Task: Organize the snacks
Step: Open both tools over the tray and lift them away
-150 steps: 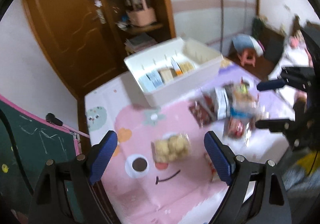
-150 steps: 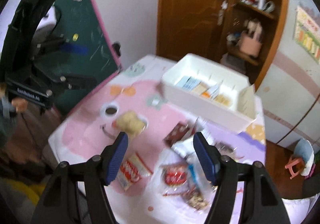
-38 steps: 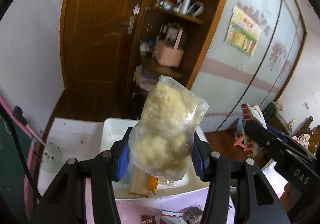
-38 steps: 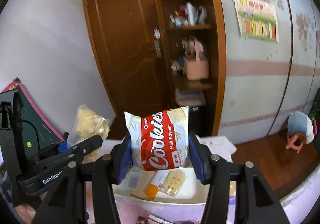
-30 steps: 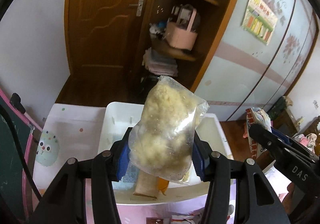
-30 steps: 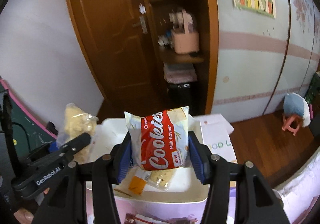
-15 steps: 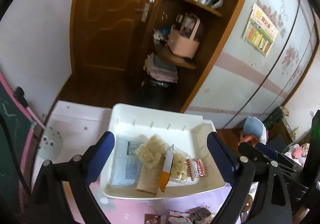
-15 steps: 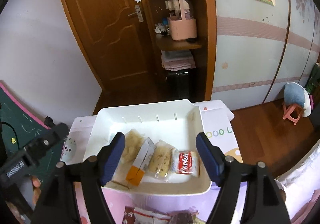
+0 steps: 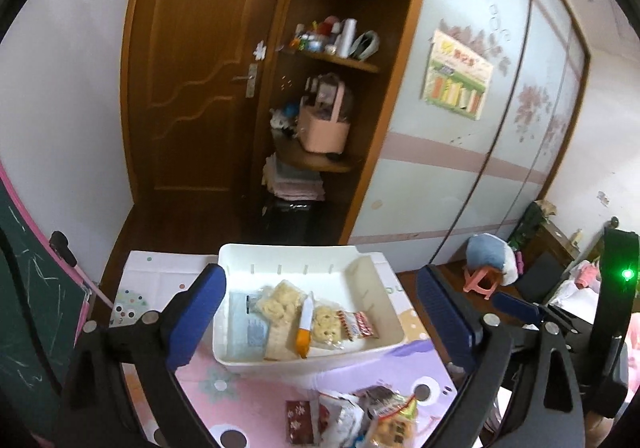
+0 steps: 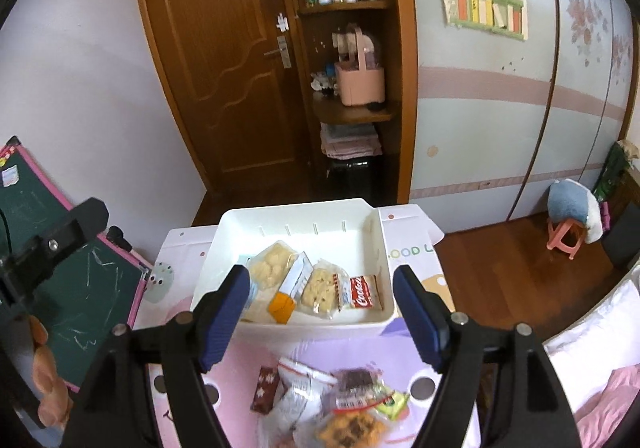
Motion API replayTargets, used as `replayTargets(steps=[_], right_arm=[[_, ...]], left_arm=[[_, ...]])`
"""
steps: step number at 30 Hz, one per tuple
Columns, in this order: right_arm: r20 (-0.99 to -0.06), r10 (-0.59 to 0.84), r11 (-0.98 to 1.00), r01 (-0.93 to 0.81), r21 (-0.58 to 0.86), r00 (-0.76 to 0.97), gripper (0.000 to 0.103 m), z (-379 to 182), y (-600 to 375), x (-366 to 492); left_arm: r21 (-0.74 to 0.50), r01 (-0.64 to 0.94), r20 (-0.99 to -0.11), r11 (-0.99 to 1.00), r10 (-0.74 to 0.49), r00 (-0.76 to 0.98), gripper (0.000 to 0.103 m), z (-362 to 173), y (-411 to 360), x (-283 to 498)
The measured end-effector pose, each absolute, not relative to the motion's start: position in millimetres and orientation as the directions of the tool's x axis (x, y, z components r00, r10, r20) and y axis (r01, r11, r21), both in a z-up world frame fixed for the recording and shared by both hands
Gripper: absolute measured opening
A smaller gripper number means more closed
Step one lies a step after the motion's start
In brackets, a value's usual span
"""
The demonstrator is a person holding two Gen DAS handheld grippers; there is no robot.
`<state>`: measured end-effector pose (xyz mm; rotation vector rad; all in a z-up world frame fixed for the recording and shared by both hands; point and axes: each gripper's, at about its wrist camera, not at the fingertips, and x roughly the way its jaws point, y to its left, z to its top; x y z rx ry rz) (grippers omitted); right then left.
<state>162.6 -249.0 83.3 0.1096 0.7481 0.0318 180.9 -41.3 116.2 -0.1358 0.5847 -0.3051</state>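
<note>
Snacks lie in two groups. Inside the white bin [image 10: 384, 248], which sits at the far end of the surface [image 10: 256, 352], a clear bag of pale puffs [image 10: 272, 262] rests at the left, a white and orange packet [image 10: 290, 290] leans beside it, a second clear bag of biscuits [image 10: 320, 286] follows, and a red cookie pack [image 10: 362, 298] lies at the right. Bluish flat packets [image 9: 246, 322] occupy the bin's left end in the left wrist view. Loose snacks [image 10: 340, 404] sit in a heap on the pink and lilac mat nearer the cameras, among them a dark red packet [image 10: 265, 390]; the heap is blurred and individual items cannot be fully told.

Left tongs [image 9: 320, 322] are opening, blue pads far apart, with nothing between them; they hang above the near rim of the bin. Right tongs [image 10: 322, 312] stand wide and empty, likewise above the bin's near edge. The right tongs' dark frame [image 9: 516, 306] appears at the right of the left wrist view.

A wooden door [image 10: 224, 60] and open shelves with a pink basket [image 10: 360, 82] stand behind the surface.
</note>
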Motion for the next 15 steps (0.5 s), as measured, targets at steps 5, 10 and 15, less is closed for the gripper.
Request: replayTargets(steps=[5,10,15], right_arm=[[-0.663,0.067,0.995,-0.003,0.097,0.745,0.075,94.2,-248.9,119.2],[-0.651,0.073,0.996,-0.026,0.082,0.755,0.075,98.6,-243.9,82.3],[-0.624,0.055,0.998,-0.021,0.062,0.779,0.075,101.5,-245.8,55.7]], left_arm=[[-0.202,0.264,-0.509,0.943,-0.332,0.795,0.098,127.1,-41.8,139.0],[-0.181,0.268,-0.516,0.946,-0.323,0.793,0.098,126.9,-40.4,102.2],[-0.128,0.259,-0.521,0.957,-0.288,0.804,0.098,120.2,-40.2,71.8]])
